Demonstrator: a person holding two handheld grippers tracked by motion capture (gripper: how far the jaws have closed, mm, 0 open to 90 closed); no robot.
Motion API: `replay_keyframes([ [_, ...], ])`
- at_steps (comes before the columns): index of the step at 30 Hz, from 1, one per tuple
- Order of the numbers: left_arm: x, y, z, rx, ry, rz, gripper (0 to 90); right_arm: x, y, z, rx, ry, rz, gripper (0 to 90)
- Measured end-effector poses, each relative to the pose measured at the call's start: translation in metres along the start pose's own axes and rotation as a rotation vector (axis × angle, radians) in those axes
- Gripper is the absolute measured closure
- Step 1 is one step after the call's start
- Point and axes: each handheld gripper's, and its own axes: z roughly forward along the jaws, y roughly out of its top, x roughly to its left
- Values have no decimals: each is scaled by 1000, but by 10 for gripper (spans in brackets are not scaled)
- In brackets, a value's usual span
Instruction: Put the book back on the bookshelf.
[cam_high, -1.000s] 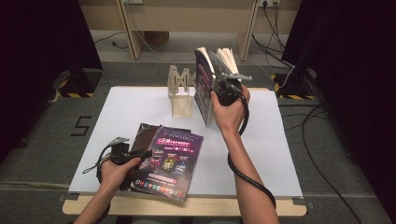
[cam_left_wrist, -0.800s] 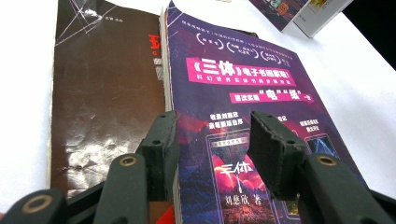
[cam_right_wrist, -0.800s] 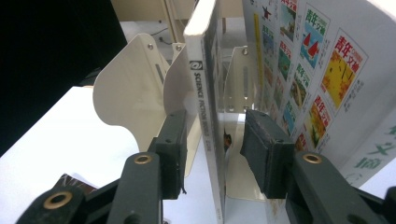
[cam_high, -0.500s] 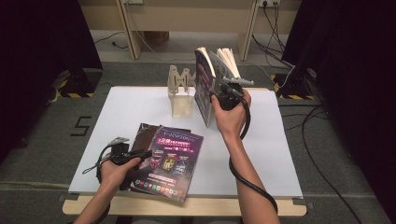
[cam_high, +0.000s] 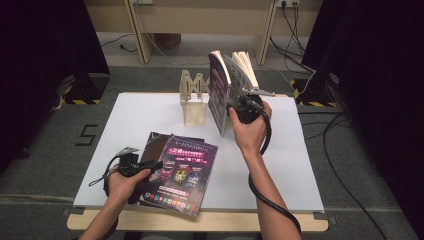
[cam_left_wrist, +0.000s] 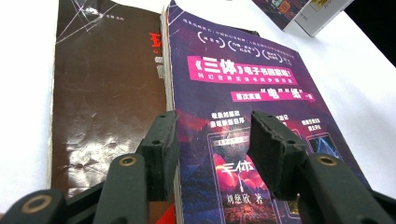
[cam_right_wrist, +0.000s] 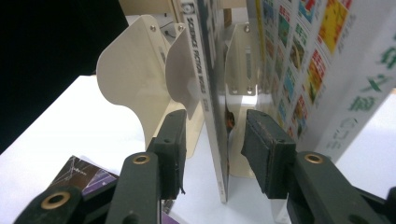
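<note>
Two bare forearms, no sleeves, each hand around a black gripper: the left gripper (cam_high: 131, 165) and right gripper (cam_high: 245, 106) carry grey three-cornered plates, thick black cables, brass-coloured rivets and blocky black fingers (cam_left_wrist: 161, 140) with rough pads

On the bench (cam_high: 300, 165), one magazine (cam_high: 182, 170) lies atop another book (cam_high: 152, 142) at the near left. Behind them, a bookend (cam_high: 192, 97) stands; books (cam_high: 225, 90) stand upright just right of it, perhaps touching.

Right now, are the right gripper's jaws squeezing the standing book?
Apart. In the right gripper view, the thin book stands between the right gripper, with gaps both sides.
</note>
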Motion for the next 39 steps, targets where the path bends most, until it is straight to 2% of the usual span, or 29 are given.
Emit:
replay_keyframes([
  [20,1,-1,1,11,3,-1,510,-7,-25,-7,56,24,6,586],
  [30,2,-1,1,21,13,-1,496,-13,-54,-7,151,46,20,584],
  [39,2,-4,5,45,16,-2,481,-14,-87,7,263,65,40,576],
])
